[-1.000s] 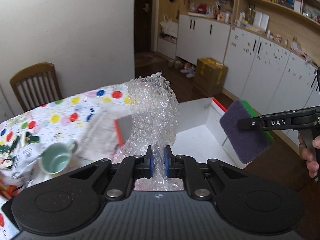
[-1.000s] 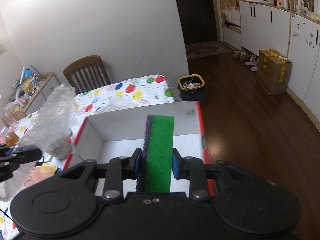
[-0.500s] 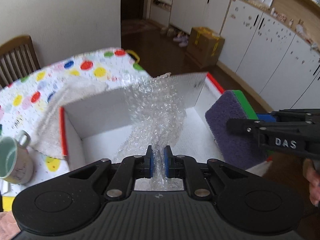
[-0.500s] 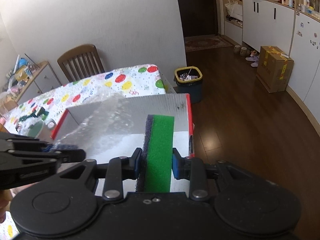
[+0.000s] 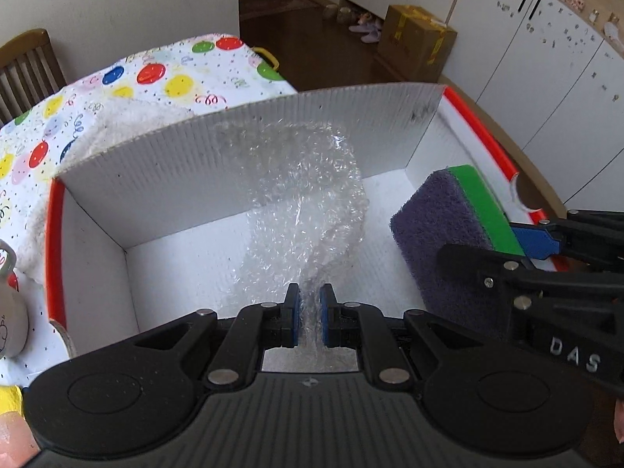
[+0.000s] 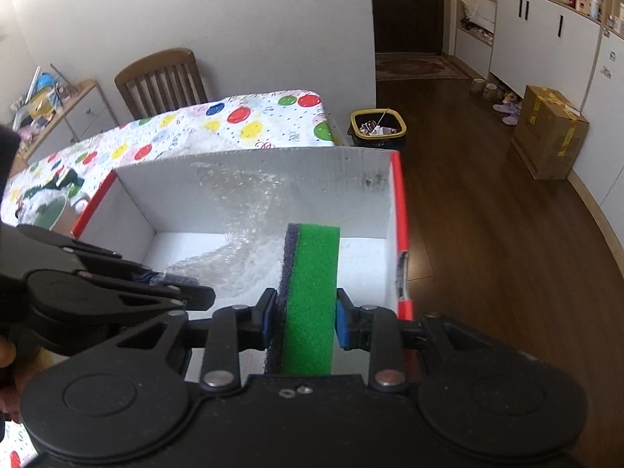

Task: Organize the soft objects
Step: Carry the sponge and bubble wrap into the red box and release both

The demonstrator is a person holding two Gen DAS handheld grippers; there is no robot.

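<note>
You hold both soft items over the empty white box (image 5: 241, 148), unreleased: left gripper (image 5: 309, 314) pinching bubble wrap (image 5: 300, 195), right gripper (image 6: 306, 321) clamping the scrub sponge (image 6: 312, 273).

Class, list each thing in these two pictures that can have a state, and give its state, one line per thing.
left gripper: shut on the bubble wrap.
right gripper: shut on the sponge.
bubble wrap: held upright over the box.
sponge: held on edge, green side right.
box: open, nothing lying inside.
mug: upright on the table.
</note>
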